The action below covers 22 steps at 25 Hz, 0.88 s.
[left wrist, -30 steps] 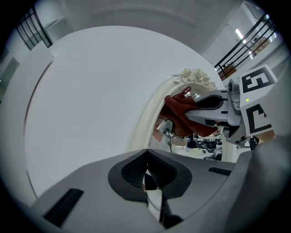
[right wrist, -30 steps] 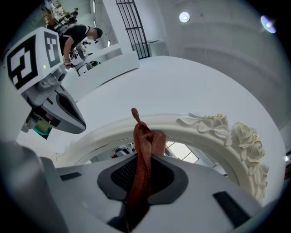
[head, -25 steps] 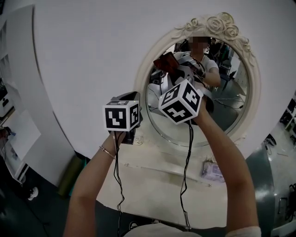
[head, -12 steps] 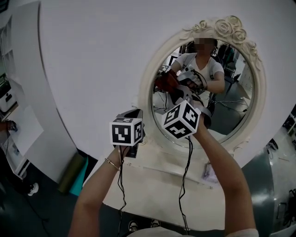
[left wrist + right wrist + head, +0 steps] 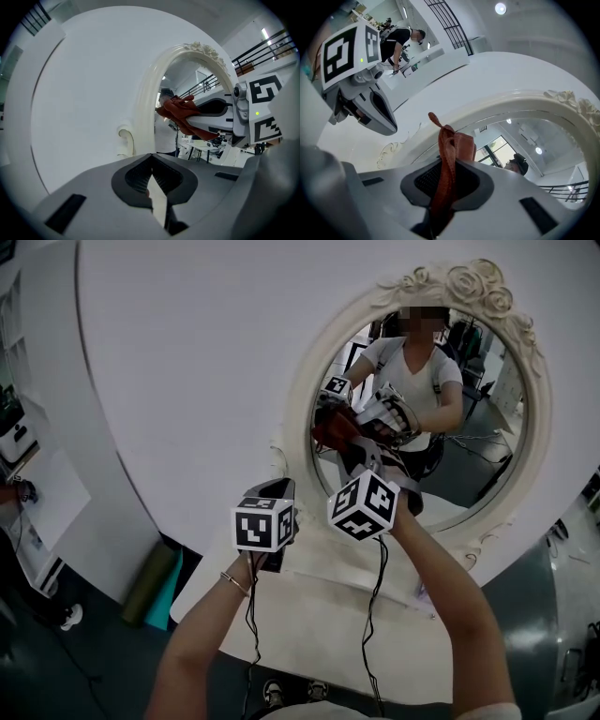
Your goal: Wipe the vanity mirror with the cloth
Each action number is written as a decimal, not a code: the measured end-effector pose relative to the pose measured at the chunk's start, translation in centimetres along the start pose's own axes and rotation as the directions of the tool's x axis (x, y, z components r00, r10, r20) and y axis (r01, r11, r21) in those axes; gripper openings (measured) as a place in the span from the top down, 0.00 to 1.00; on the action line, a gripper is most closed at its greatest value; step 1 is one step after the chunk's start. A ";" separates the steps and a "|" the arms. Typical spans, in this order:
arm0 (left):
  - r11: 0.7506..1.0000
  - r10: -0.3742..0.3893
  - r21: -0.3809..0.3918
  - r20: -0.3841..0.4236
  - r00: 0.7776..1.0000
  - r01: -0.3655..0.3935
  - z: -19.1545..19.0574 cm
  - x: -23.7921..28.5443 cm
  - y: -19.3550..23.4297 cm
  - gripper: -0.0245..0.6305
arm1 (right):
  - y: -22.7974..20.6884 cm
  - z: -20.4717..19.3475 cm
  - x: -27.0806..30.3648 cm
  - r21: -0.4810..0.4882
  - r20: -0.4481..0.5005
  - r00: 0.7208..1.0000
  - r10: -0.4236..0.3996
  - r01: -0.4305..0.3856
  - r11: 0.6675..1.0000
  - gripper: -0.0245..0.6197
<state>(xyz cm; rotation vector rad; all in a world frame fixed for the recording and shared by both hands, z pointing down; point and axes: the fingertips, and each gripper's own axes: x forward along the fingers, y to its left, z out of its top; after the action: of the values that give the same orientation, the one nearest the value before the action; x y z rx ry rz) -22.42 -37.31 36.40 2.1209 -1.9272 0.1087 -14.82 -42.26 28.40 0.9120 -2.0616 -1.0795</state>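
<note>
Cloth hung clamped in the right hand-held gripper near the left edge of the mirror, the left hand-held gripper closed and empty, so wiping seemed barely begun, most glass remaining.

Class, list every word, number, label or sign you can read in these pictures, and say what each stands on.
No words or numbers can be read.
Left cube: black-and-white square markers only, no letters.
Right cube: the same.
Cloth: plain, no print.
</note>
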 end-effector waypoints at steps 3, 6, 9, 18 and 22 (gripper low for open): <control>1.000 -0.002 -0.004 -0.009 1.000 0.002 -1.4 0.4 -0.2 0.95 | 1.7 -1.0 0.4 -0.005 -0.006 1.000 0.029 -0.029 1.000 0.86; 1.000 -0.008 -0.016 -0.034 0.999 0.007 -3.3 0.8 -0.4 0.95 | 3.7 -2.0 0.7 -0.028 -0.017 0.998 0.056 -0.057 0.998 0.87; 1.000 -0.009 -0.022 -0.060 0.998 0.008 -5.2 1.2 -0.5 0.95 | 5.5 -3.2 1.1 -0.048 -0.026 0.996 0.081 -0.082 0.995 0.86; 0.999 0.000 -0.038 -0.115 0.993 -0.005 -8.6 1.3 -0.4 0.95 | 10.4 -6.2 1.8 -0.023 -0.044 0.984 0.174 -0.175 0.984 0.86; 0.999 0.003 -0.038 -0.132 0.991 -0.008 -9.7 1.1 -0.4 0.95 | 12.5 -7.3 2.1 0.015 -0.048 0.973 0.225 -0.224 0.974 0.86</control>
<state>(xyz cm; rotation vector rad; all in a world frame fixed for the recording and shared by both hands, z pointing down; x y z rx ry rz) -20.62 -35.94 45.93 2.0296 -1.8444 0.2061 -13.79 -41.72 42.96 0.6827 -2.0721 -0.9182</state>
